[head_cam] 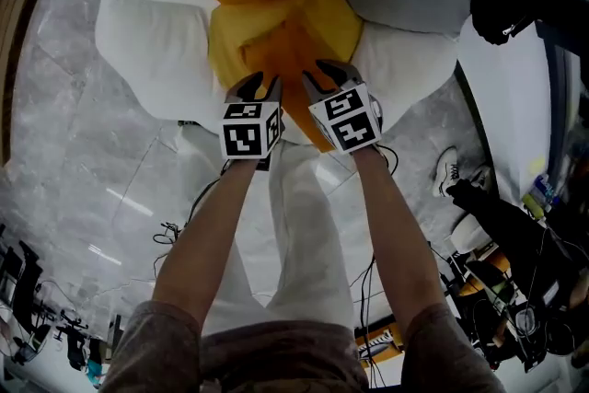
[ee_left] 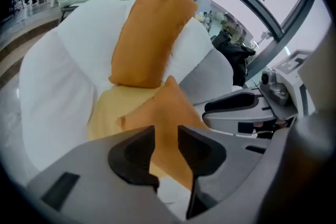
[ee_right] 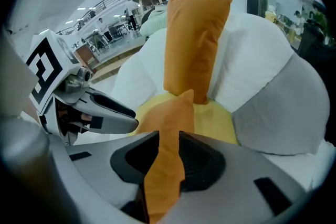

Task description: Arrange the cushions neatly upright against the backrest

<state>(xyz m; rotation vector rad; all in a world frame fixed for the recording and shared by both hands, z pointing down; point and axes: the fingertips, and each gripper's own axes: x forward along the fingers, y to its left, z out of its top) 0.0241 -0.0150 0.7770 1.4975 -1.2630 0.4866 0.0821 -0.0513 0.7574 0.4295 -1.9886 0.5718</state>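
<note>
On the left gripper (ee_left: pixel 165 136), jaws apart with a narrow gap, an edge of the front orange cushion (ee_left: pixel 163 107) between them, not pinched; on the right gripper (ee_right: pixel 169 139), jaws parted loosely about a corner of the same cushion; cushion resting on the yellow seat (ee_left: pixel 107 107); behind it, second orange cushion (ee_left: pixel 149 34) upright against the white backrest (ee_left: pixel 58 71).

Left gripper (head_cam: pixel 260 87), right gripper (head_cam: pixel 328 76) at orange cushion (head_cam: pixel 287 46)
</note>
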